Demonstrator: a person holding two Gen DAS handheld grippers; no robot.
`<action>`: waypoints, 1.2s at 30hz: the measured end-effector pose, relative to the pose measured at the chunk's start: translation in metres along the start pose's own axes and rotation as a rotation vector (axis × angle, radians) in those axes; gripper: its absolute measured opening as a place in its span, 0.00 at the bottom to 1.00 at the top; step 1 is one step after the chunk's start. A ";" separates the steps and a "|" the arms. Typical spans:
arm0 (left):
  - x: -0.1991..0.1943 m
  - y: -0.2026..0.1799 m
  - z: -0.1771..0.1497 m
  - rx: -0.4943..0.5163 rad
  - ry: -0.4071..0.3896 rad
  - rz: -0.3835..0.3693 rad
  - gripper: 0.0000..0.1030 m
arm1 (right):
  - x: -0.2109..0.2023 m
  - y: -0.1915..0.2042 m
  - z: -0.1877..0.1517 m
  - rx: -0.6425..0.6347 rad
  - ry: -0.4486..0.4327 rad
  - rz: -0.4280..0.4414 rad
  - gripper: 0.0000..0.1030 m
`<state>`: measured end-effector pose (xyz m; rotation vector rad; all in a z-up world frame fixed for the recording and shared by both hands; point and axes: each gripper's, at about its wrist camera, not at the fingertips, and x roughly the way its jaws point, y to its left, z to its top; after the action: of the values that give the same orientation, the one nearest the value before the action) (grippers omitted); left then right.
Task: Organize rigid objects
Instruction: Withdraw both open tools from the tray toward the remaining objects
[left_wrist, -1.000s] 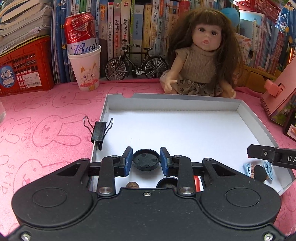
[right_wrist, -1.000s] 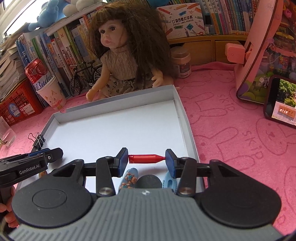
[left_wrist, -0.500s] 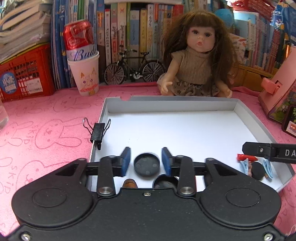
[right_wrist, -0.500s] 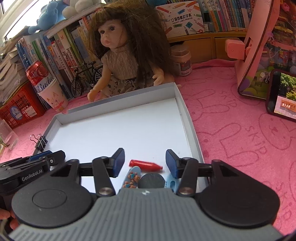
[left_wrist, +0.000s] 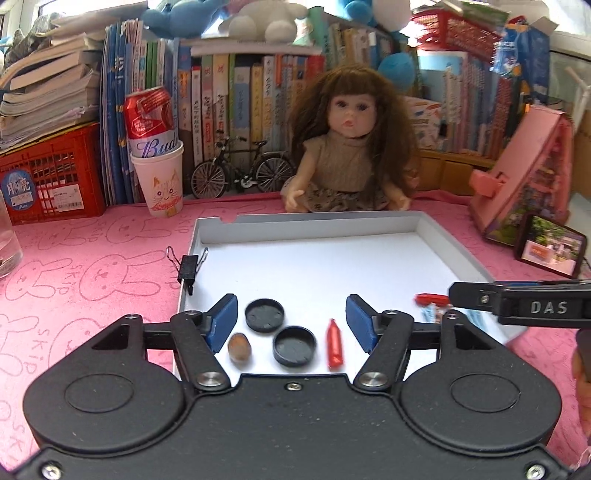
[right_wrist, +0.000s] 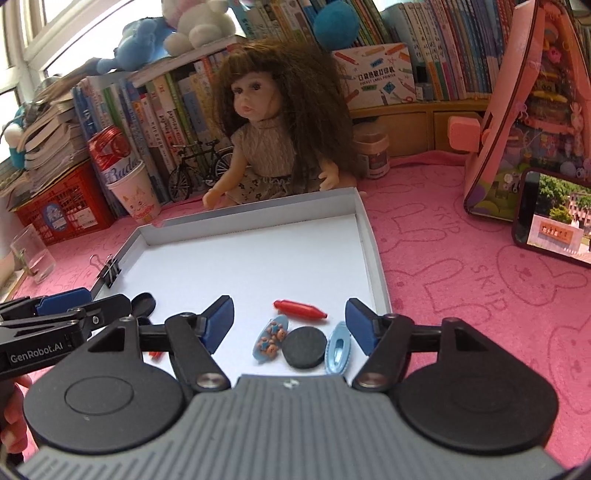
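Both grippers hover over a white tray (left_wrist: 454, 251) on the pink desk (left_wrist: 92, 266) — left gripper (left_wrist: 291, 325) and right gripper (right_wrist: 290, 323), jaws just widened and released, having apparently dropped a black cap (left_wrist: 265, 315) and red crayon (right_wrist: 300, 309) — sorted inside.

White tray (left_wrist: 454, 254): far half of the floor bare, open from above. Near edge crowded: two black caps (left_wrist: 265, 314), a brown nut (left_wrist: 239, 346), red crayons (left_wrist: 334, 348), blue clips (right_wrist: 271, 338) and a black disc (right_wrist: 305, 347). Binder clip (left_wrist: 187, 266) sits on the tray's left wall. Doll (left_wrist: 349, 155) blocks just behind the far wall; cup (left_wrist: 161, 181) with can far left; pink toy house (right_wrist: 532, 110) and phone (right_wrist: 554, 218) stand right.
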<state>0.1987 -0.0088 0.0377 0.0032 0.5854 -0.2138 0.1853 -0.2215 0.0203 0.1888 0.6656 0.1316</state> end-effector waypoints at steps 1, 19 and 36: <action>-0.004 -0.001 -0.001 0.002 -0.005 -0.007 0.62 | -0.004 0.001 -0.002 -0.010 -0.007 0.006 0.78; -0.067 -0.016 -0.038 0.015 -0.056 -0.089 0.71 | -0.056 0.021 -0.037 -0.143 -0.085 0.048 0.87; -0.098 -0.021 -0.075 0.041 -0.061 -0.112 0.74 | -0.082 0.021 -0.067 -0.164 -0.112 0.069 0.94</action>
<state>0.0736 -0.0053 0.0307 0.0031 0.5206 -0.3335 0.0780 -0.2067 0.0222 0.0604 0.5345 0.2398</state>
